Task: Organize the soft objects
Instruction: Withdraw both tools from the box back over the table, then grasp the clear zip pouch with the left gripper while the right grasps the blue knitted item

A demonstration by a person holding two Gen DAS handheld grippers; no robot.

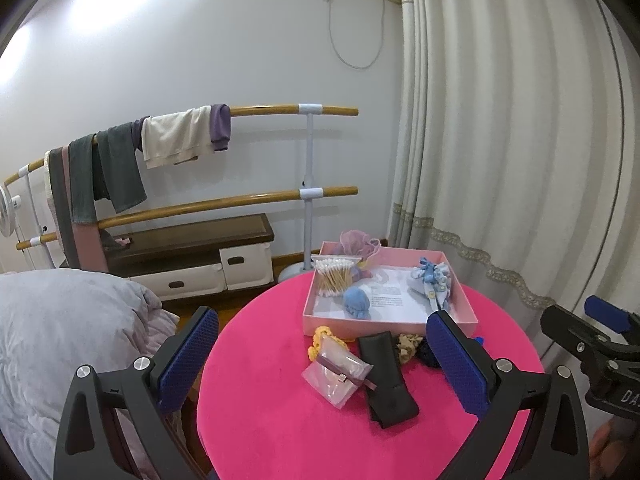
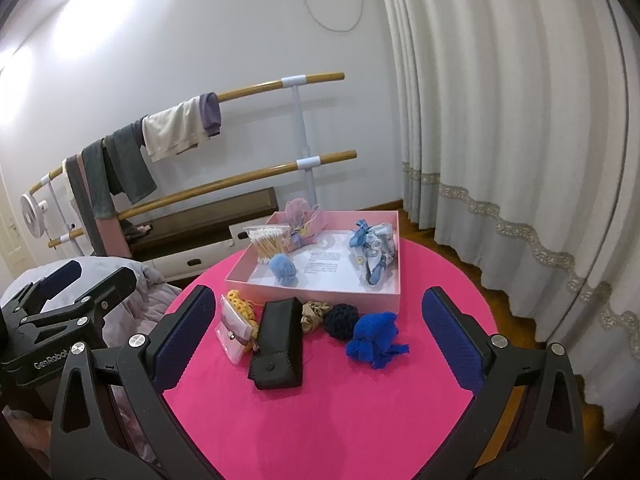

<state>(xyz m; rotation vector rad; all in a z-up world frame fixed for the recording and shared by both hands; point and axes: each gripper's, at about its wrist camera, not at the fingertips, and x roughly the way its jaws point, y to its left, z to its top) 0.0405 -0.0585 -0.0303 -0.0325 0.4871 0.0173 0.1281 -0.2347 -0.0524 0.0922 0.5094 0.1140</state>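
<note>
I hold both grippers above the near edge of the round pink table (image 2: 320,400). My left gripper (image 1: 320,356) has its jaws spread wide and grasps nothing; my right gripper (image 2: 320,332) is the same, released and empty.

The pink box (image 2: 320,294) stands at the far edge of the table. Inside it, at the left wall, lie the cotton swabs (image 2: 269,243) and the light blue pom (image 2: 283,269); the patterned blue cloth (image 2: 374,256) lies along the right wall, and the lilac mesh pouch (image 2: 302,216) is in the far left corner.

Just before the box's near wall, on the table, lie the yellow crochet piece (image 2: 239,301), the clear pouch (image 2: 235,332), the black case (image 2: 277,346), the beige scrunchie (image 2: 312,314), the navy ball (image 2: 340,320) and the royal blue net (image 2: 376,338).
</note>
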